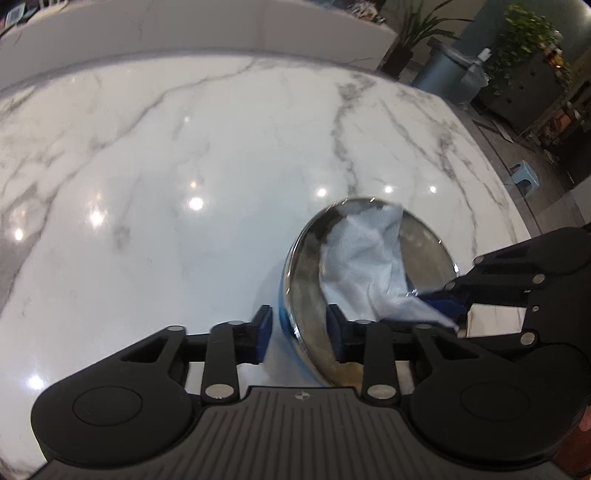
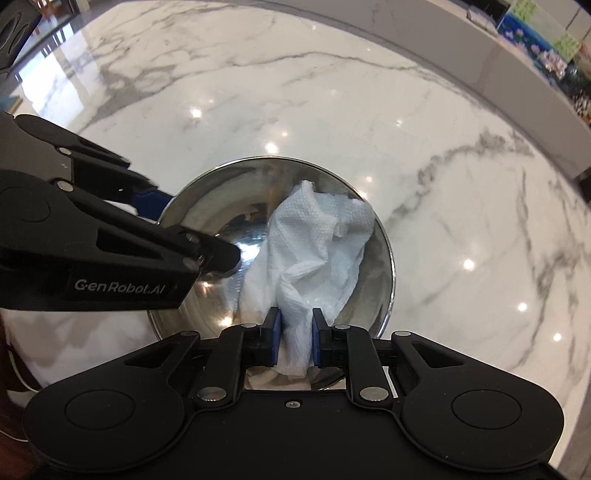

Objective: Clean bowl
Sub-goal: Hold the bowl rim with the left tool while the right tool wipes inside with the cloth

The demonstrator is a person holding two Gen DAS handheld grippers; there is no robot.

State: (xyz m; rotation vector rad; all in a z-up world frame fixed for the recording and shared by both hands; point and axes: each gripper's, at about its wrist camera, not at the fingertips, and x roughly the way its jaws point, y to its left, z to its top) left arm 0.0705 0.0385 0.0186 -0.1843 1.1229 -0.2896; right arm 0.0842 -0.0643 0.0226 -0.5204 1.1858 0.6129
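Note:
A steel bowl (image 1: 306, 288) with a blue outer wall stands on the white marble table (image 1: 147, 166). My left gripper (image 1: 299, 330) is shut on the bowl's near rim, one pad outside and one inside. A crumpled white paper towel (image 1: 369, 258) lies inside the bowl. In the right wrist view, my right gripper (image 2: 295, 332) is shut on the paper towel (image 2: 317, 240), which spreads over the shiny inside of the bowl (image 2: 229, 206). The left gripper (image 2: 181, 229) reaches in from the left onto the rim. The right gripper (image 1: 443, 295) enters the left wrist view from the right.
A raised white ledge (image 1: 184, 29) runs along the table's far side. Beyond the table's right edge stand potted plants (image 1: 524, 40), a grey bin (image 1: 443, 74) and a small blue stool (image 1: 522, 175). Colourful packages (image 2: 535, 37) sit on the ledge.

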